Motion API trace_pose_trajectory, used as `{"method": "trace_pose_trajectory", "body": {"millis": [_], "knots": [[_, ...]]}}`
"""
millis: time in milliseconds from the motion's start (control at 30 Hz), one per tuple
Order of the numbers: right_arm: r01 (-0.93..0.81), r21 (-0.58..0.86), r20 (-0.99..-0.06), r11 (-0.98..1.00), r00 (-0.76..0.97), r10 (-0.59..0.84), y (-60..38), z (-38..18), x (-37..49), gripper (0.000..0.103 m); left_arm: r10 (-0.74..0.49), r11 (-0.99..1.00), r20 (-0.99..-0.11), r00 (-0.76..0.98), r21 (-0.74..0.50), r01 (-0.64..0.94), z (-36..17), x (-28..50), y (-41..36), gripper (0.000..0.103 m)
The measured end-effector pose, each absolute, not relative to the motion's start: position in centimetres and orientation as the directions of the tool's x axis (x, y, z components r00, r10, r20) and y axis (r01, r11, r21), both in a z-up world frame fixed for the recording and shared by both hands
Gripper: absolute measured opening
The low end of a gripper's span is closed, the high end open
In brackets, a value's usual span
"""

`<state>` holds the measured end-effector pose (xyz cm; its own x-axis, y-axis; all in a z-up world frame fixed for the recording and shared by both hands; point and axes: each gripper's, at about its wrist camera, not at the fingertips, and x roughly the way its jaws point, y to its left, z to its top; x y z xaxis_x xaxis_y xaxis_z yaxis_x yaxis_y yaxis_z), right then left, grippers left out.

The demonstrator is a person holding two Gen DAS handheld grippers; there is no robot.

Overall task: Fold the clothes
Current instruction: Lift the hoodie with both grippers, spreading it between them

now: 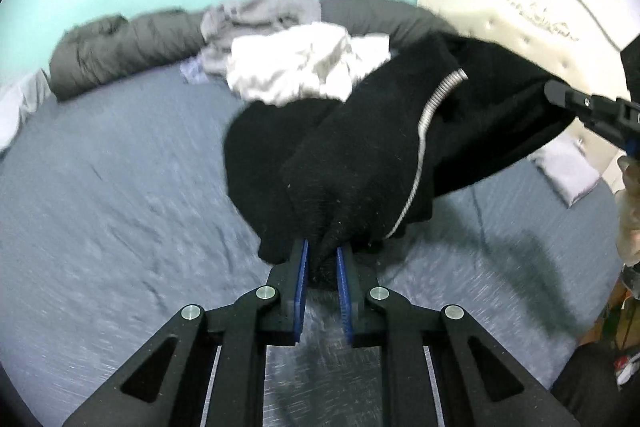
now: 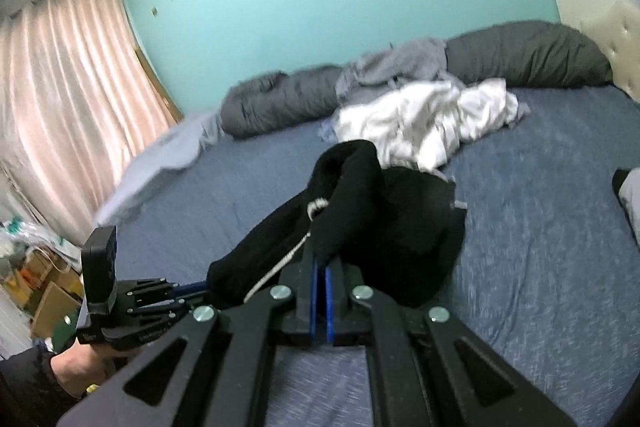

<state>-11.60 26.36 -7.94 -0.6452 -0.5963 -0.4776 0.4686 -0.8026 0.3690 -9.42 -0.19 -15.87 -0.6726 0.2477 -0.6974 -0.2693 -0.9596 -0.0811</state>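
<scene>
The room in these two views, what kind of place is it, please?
Most likely a bedroom in a home. A bed with a blue sheet and grey pillows fills the view, with a tufted headboard, a pink curtain and loose clothes on the bed.

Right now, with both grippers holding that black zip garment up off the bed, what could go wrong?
1. The left gripper pinches only a small bunched edge of the black garment; it could slip out.
2. The garment hangs twisted between it and the right gripper, so a fold may trap wrinkles.
3. The white clothes lie just behind; the hanging part could drag them.
</scene>
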Motion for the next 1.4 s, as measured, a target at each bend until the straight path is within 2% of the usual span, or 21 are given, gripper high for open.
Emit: {"method": "trace_pose_trajectory", "body": {"millis": [400,433,467,567,667,833,1200,1400], "knots": [[0.517,0.255,-0.361,-0.817,-0.733,-0.576,28.9,7.6,-5.3,0.002,0.222,-0.963,-0.563,-0.796,0.001,-0.269,-0.6,-3.4,-3.0,0.010],[0.517,0.247,-0.354,-0.820,-0.739,-0.573,29.2,8.5,-4.8,0.002,0.224,-0.962,-0.551,-0.804,0.006,-0.273,0.6,-3.0,-3.1,0.009],[0.518,0.238,-0.344,-0.822,-0.746,-0.570,29.5,9.6,-4.2,0.002,0.218,-0.964,-0.532,-0.818,0.016,-0.267,1.9,-2.5,-3.2,0.000],[0.522,0.221,-0.320,-0.824,-0.759,-0.567,30.2,12.6,-2.6,0.002,0.226,-0.966,-0.476,-0.850,0.004,-0.259,5.9,-1.1,-4.2,0.000],[0.524,0.191,-0.317,-0.830,-0.768,-0.557,30.3,14.3,-1.6,0.002,0.259,-0.958,-0.479,-0.839,-0.021,-0.284,8.2,-0.2,-4.5,0.000],[0.512,0.139,-0.394,-0.848,-0.757,-0.521,29.0,13.5,-1.5,0.002,0.317,-0.942,-0.543,-0.778,-0.080,-0.327,6.2,0.1,-3.6,0.000],[0.478,0.091,-0.466,-0.873,-0.754,-0.462,28.0,13.1,-3.5,0.002,0.373,-0.924,-0.644,-0.668,-0.194,-0.329,-3.0,-1.3,-1.6,0.000],[0.454,0.084,-0.513,-0.887,-0.743,-0.429,26.8,11.2,-6.8,0.002,0.393,-0.918,-0.674,-0.625,-0.252,-0.305,-7.3,-2.6,-1.8,0.000]]}}
